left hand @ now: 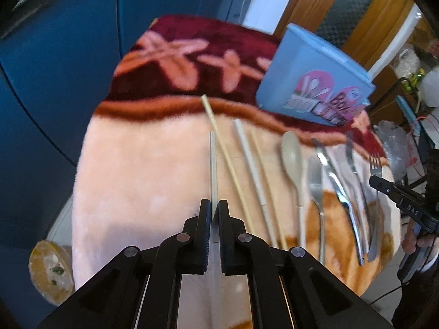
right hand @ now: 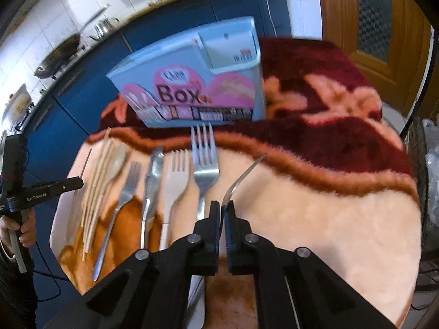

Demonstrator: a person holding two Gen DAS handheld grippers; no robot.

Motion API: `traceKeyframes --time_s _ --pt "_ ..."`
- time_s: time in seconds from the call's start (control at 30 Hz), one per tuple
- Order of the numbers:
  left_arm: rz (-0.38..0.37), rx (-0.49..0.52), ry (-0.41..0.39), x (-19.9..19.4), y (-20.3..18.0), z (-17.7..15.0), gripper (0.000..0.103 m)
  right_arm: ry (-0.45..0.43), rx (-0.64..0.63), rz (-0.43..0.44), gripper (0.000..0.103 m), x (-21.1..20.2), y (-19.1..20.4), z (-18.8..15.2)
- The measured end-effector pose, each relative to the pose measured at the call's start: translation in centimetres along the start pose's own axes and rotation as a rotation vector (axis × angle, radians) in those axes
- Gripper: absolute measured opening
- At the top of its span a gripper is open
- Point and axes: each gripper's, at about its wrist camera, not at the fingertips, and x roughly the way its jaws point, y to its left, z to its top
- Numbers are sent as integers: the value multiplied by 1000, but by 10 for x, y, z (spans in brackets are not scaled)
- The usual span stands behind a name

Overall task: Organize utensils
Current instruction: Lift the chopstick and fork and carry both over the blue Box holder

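On the far left of the plush peach blanket, the left gripper is clamped on a pale grey-green chopstick, which points away along the cloth. Just to its right lie a thin bamboo chopstick, a second pale chopstick and another bamboo one, fanned slightly apart. Next comes a beige plastic spoon, then a steel fork, a steel knife, a cream plastic fork and a broad steel fork, all side by side with handles toward the person. At the right end of the row, the right gripper is closed tight on a thin curved steel utensil, seen edge-on, its tip angled up and to the right. Behind the row, on the dark red flowered part of the blanket, stands a light blue plastic utensil box with a pink label.
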Motion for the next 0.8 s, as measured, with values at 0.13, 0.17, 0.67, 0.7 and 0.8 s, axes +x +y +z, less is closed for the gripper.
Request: traceKeyframes --time_s 0.13,0.17,0.67,0.7,0.8 --pt "-40 1 -112 -24 -9 -8 5 -119 -42 -21 4 -23 9 -4" --pt "-51 4 -142 -30 -11 -9 5 -153 -53 -28 4 -31 12 -5" --pt "-81 74 -533 -82 -83 42 5 -486 -166 -145 4 -87 31 20" --pt "-81 74 -547 -82 -86 46 5 -496 -168 -144 4 -88 31 25" --pt "-90 65 -600 -83 -99 65 5 -519 -161 -138 3 -91 27 38"
